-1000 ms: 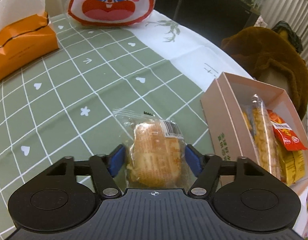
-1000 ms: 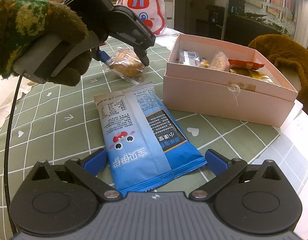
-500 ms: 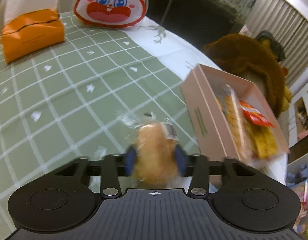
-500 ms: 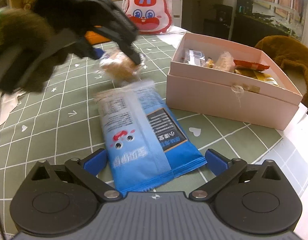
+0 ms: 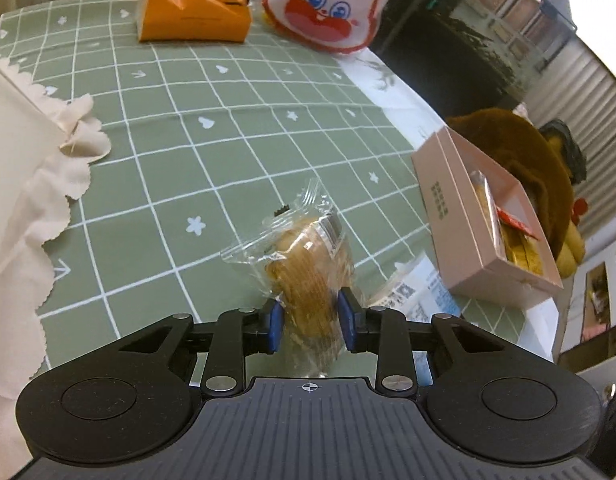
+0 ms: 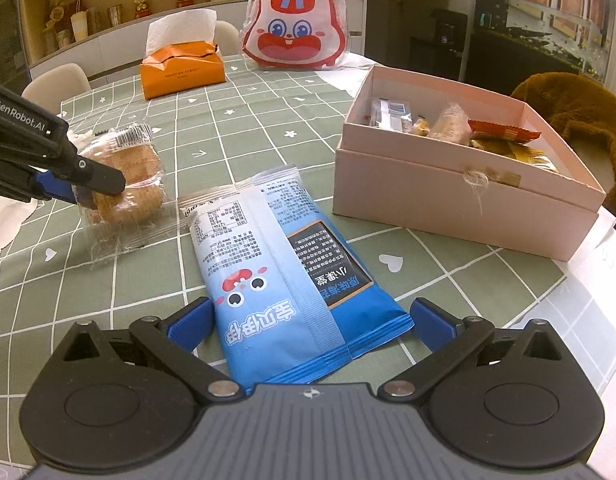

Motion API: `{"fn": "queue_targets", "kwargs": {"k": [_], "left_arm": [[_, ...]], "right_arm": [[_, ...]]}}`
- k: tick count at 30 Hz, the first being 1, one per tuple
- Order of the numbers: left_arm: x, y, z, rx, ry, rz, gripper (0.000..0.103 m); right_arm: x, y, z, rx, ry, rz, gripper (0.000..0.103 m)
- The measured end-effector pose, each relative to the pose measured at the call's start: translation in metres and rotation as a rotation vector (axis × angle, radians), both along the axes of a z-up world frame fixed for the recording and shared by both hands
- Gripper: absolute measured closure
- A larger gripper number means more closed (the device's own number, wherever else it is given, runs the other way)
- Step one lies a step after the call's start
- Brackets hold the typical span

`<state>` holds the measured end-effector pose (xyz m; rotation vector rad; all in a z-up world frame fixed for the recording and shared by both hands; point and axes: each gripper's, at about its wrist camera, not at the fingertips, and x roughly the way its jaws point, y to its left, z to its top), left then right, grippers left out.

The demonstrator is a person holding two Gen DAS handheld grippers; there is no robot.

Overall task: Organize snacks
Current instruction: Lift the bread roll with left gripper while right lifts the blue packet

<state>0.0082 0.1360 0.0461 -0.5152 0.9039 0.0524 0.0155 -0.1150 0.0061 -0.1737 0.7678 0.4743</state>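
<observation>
- Sitting between the blue pads of the left gripper [image 5: 309, 322], a clear-wrapped pastry [image 5: 308, 272] is pinched at its near end, its wrapper crinkled and a barcode label showing on top.
- From the right wrist view the same pastry [image 6: 126, 184] hangs from the left gripper [image 6: 82, 192] low over the green checked tablecloth [image 6: 244, 128]; whether its wrapper's lower edge touches the cloth I cannot tell.
- Just to its right lies a blue snack bag [image 6: 292, 280], flat on the cloth with its printed back facing up; its near end reaches in between the fingers of the right gripper [image 6: 308, 324].
- The right gripper's jaws stand wide apart, one blue pad on each side of the bag's near end, neither pressing on it.
- Beyond the bag to the right stands an open pink box [image 6: 459, 204] near the table edge, already holding several wrapped snacks, among them a red packet [image 6: 503, 132] and yellow ones.
- In the left wrist view the pink box [image 5: 451, 196] sits to the right of the held pastry, well apart from it.
- At the far side of the table are an orange tissue pack [image 6: 182, 74] with a white tissue sticking up, and beside it a bunny-face bag [image 6: 296, 30] in red and white.
- A brown plush toy [image 6: 575, 112] sits behind the box, off the table edge.
</observation>
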Motion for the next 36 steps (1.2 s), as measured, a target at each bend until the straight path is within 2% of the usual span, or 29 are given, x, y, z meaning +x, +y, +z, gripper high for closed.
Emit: {"fn": "queue_targets", "kwargs": {"k": [2,7,9,11,13,16,20,22,25,29,33,36], "left_arm": [[0.006,0.000,-0.001,0.006,-0.003,0.012,0.067],[0.041,0.007,-0.011,0.000,0.003,0.074,0.056],[0.059,0.003,-0.014,0.001,0.010,0.055,0.047],[0.074,-0.005,-0.013,0.034,0.011,0.016,0.043],[0.085,-0.014,-0.011,0.075,0.014,-0.013,0.043],[0.096,-0.022,-0.012,0.090,0.013,-0.045,0.043],[0.101,-0.024,-0.015,0.031,-0.007,-0.070,0.059],[0.095,-0.021,-0.014,0.012,-0.008,-0.072,0.061],[0.069,-0.018,-0.004,0.039,-0.037,-0.091,0.065],[0.024,-0.007,0.006,0.064,-0.043,-0.079,0.065],[-0.014,0.003,0.009,-0.011,-0.003,-0.078,0.065],[-0.035,0.001,0.009,-0.037,0.036,-0.101,0.065]], "right_arm": [[0.000,0.000,0.000,0.000,0.000,0.001,0.000],[0.000,0.000,0.000,0.000,-0.001,0.001,0.000],[0.000,-0.001,0.000,0.000,-0.001,0.002,0.000],[0.000,-0.001,0.000,0.000,-0.001,0.001,0.000],[0.000,-0.001,0.000,0.000,-0.002,0.001,0.000],[0.000,-0.001,0.000,0.000,-0.002,0.002,0.000],[-0.001,-0.001,0.000,-0.001,-0.001,0.002,0.000],[0.001,-0.001,0.002,-0.015,0.013,0.014,0.000],[0.007,-0.001,0.011,-0.027,0.079,0.077,0.000],[0.014,-0.004,0.025,-0.026,0.037,0.095,0.000],[0.026,0.001,0.034,-0.030,0.025,0.147,0.000],[0.038,0.008,0.037,-0.026,0.064,0.190,0.000]]}}
